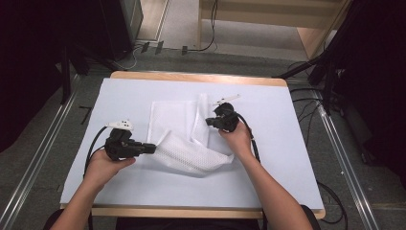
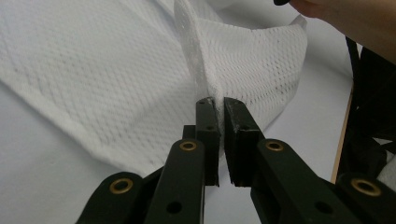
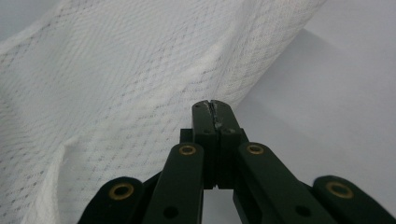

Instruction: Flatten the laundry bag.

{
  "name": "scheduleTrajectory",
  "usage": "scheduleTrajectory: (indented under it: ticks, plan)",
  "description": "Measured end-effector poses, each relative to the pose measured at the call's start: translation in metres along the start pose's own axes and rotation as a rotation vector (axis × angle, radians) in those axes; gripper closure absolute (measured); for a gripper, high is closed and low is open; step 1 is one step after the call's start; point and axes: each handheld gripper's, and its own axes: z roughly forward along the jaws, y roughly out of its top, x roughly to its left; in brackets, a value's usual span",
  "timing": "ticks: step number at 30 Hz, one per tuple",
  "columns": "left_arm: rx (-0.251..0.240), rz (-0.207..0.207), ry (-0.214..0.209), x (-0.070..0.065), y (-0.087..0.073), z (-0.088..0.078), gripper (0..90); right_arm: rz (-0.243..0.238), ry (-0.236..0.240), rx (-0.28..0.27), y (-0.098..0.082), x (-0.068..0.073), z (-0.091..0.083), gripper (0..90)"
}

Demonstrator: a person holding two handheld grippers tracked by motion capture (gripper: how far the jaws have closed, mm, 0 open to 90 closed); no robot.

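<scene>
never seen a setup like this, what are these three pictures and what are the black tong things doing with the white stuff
A person sits at a table covered in white, holding a black hand-operated tool in each hand. The high view looks down from above: the left tool and the right tool both reach into a white mesh cloth that lies partly folded on the table.

The other two pictures come from small cameras riding on the tools, looking along their two jaws. In the left gripper view, the left tool is pinched shut on an edge of the cloth. In the right gripper view, the right tool is closed, with the cloth right at its tips; it seems to pinch a fold.
</scene>
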Motion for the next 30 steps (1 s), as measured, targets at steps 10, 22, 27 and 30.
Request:
scheduleTrajectory:
  ticks: [10,22,27,30]
  plan:
    - [0.014,-0.010,-0.003,0.008,-0.004,0.005,85.2,0.079,-0.039,-0.014,-0.004,-0.036,-0.007,90.0]
    - [0.008,-0.026,-0.007,0.010,-0.004,-0.001,66.1,0.062,0.001,-0.050,-0.009,-0.024,-0.026,84.6]
    - [-0.006,-0.035,0.017,0.012,0.002,-0.006,63.3,0.027,0.080,-0.031,-0.013,-0.010,-0.040,90.0]
    - [-0.004,-0.065,0.031,0.017,0.005,-0.007,64.0,0.007,0.112,-0.013,-0.017,-0.003,-0.043,90.0]
